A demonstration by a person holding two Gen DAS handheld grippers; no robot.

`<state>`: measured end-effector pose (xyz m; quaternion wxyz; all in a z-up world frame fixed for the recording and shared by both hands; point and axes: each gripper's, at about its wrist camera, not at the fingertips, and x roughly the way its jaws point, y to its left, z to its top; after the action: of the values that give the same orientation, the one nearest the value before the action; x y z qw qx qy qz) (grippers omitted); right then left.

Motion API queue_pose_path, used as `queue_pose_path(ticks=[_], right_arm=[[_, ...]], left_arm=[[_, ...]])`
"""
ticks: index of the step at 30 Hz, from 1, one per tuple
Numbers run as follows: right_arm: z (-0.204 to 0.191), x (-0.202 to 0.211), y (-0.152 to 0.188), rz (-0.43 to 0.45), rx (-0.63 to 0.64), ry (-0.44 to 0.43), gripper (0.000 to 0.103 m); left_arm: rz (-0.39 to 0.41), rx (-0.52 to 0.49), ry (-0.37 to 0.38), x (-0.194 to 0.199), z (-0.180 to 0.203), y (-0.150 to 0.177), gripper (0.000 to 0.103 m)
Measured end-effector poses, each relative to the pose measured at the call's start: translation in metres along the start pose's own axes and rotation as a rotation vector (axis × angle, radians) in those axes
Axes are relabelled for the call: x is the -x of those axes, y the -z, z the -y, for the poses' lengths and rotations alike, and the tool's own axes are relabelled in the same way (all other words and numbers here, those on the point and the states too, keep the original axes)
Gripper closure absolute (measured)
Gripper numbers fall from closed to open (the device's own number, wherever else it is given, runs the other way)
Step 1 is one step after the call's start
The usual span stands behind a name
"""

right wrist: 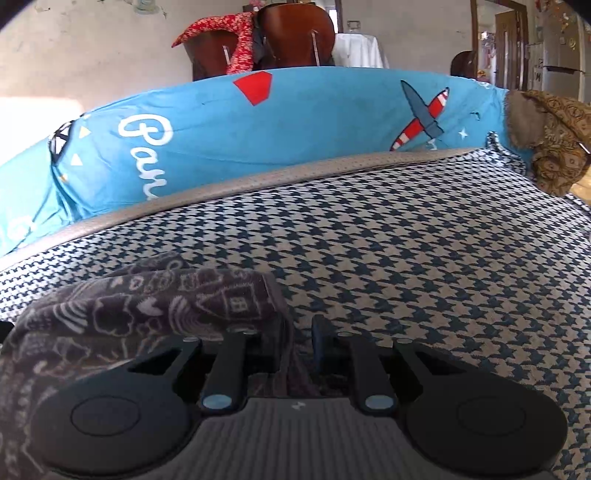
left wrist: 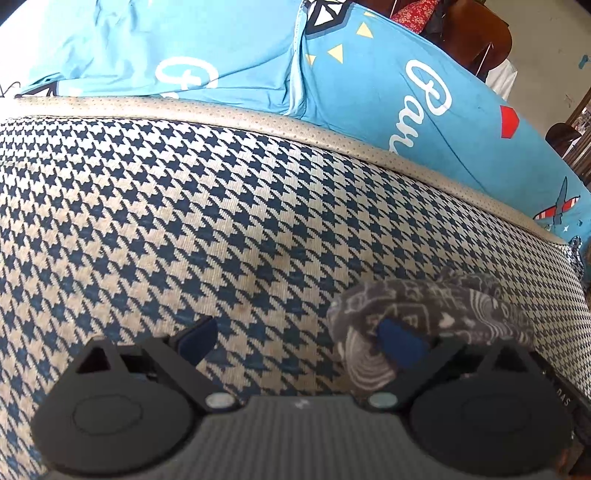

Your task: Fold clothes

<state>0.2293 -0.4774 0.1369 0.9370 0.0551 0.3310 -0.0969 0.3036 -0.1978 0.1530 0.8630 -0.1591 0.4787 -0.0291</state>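
A dark grey cloth with white line drawings [right wrist: 147, 306] lies bunched on the houndstooth surface [right wrist: 424, 266]. In the right wrist view my right gripper [right wrist: 301, 332] has its fingers close together, shut on an edge of this cloth, which hangs down between them and drapes over the left finger. In the left wrist view the same grey cloth [left wrist: 443, 306] is heaped around the right fingertip [left wrist: 400, 343] of my left gripper [left wrist: 299, 341]. That gripper stands wide open, low over the houndstooth surface [left wrist: 221, 221], with only bare fabric between its fingers.
A beige perforated band [left wrist: 258, 116] borders the houndstooth surface. Beyond it lies a bright blue printed sheet [right wrist: 295, 122] with white lettering. A brown patterned cloth [right wrist: 554, 140] sits at the far right. Wooden chairs [right wrist: 295, 37] with a red cloth [right wrist: 236, 33] stand behind.
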Motion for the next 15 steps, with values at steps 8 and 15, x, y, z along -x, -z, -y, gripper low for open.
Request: queue_pose_path(ticks=[8,15], right_arm=[[0.038,-0.017,0.0,-0.088,-0.179,0.045,0.092],[0.047,0.004,-0.01,-0.012,-0.214,0.025,0.091]], left_arm=[[0.0,0.011,-0.025,-0.019,0.006,-0.004,0.002],[0.02,-0.005,-0.058,-0.019,0.015,-0.002,0.002]])
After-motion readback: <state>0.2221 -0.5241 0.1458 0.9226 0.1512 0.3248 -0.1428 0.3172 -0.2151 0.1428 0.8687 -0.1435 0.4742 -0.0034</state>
